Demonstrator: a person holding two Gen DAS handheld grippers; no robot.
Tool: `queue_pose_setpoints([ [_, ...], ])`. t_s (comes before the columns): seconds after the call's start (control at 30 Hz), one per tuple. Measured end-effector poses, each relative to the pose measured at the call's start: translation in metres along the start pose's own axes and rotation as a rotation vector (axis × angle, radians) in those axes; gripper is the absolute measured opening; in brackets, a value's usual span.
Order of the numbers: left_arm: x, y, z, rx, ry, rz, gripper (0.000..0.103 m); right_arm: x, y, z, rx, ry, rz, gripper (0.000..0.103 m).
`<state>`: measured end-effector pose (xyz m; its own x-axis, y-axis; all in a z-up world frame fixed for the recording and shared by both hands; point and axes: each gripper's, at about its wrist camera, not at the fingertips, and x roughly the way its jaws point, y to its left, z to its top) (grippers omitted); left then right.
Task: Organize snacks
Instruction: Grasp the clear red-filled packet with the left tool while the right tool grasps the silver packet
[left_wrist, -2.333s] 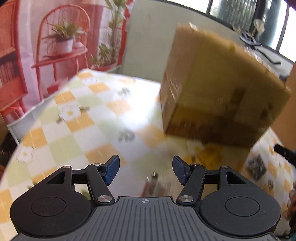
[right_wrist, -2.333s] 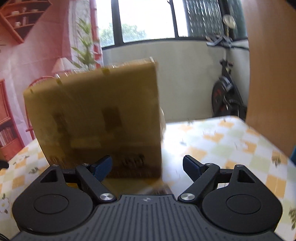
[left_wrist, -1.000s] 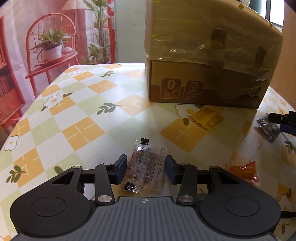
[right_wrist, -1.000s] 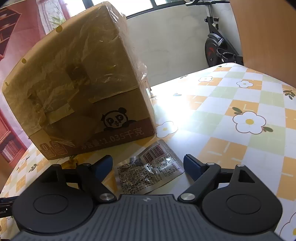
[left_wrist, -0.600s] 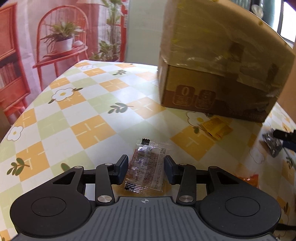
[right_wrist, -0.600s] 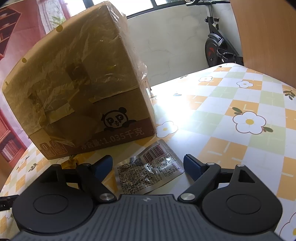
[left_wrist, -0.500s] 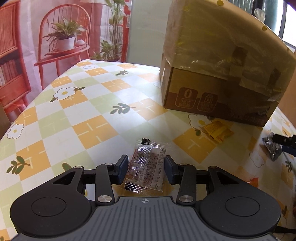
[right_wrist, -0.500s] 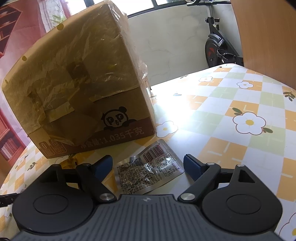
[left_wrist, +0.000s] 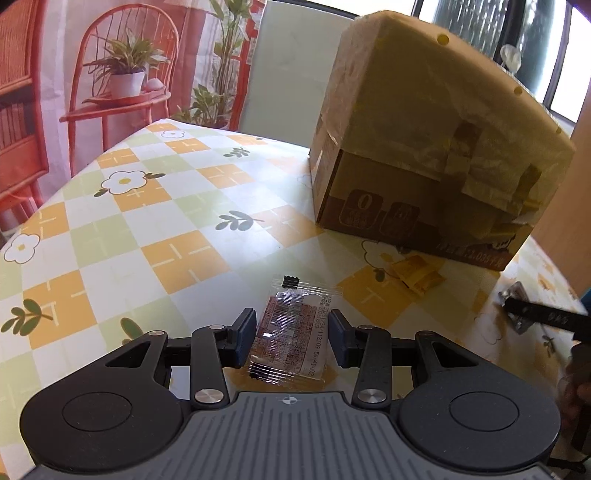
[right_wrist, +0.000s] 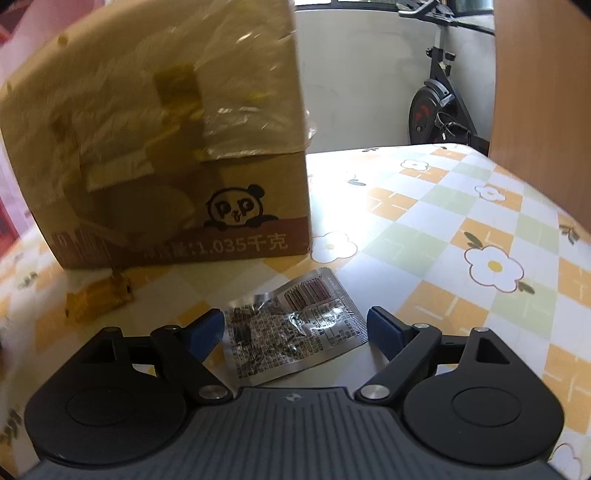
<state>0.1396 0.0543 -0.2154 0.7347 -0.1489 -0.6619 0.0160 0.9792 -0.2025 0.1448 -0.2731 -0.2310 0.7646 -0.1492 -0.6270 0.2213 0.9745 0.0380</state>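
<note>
My left gripper is shut on a clear snack packet with a brown filling and holds it a little above the table. My right gripper is open, its blue fingertips on either side of a silver snack packet that lies flat on the table. A taped cardboard box with a panda print stands beyond both grippers; it also shows in the right wrist view. A small yellow packet lies in front of the box, seen again in the right wrist view.
The table has a checked flower cloth. A wooden panel stands at the right. A red chair with a plant is beyond the far left edge. An exercise bike stands behind the table.
The left gripper has risen and tilted a little with the clear packet. The right gripper has swung so the box now fills more of the left; the silver packet stays between its open fingers.
</note>
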Motion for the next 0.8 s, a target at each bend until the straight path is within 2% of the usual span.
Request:
queue_pose_setpoints([
  [0.23, -0.006, 0.017, 0.000, -0.063, -0.019, -0.045, 0.045, 0.007, 0.027, -0.006, -0.136, 0.020, -0.053, 0.086],
  [0.43, -0.012, 0.019, -0.001, -0.072, -0.033, -0.064, 0.045, 0.013, 0.022, -0.004, -0.116, 0.031, -0.024, 0.087],
  [0.5, -0.014, 0.019, -0.001, -0.071, -0.034, -0.066, 0.045, 0.013, 0.024, -0.004, -0.124, 0.028, -0.015, 0.080],
  [0.57, -0.016, 0.019, -0.001, -0.070, -0.041, -0.067, 0.045, 0.008, 0.025, -0.007, -0.145, 0.015, 0.014, 0.061],
  [0.63, -0.018, 0.021, -0.001, -0.071, -0.044, -0.067, 0.045, 0.004, 0.029, -0.010, -0.176, 0.003, 0.031, 0.056],
  [0.8, -0.017, 0.020, -0.002, -0.068, -0.040, -0.066, 0.045, 0.002, 0.031, -0.011, -0.180, -0.006, 0.048, 0.050],
])
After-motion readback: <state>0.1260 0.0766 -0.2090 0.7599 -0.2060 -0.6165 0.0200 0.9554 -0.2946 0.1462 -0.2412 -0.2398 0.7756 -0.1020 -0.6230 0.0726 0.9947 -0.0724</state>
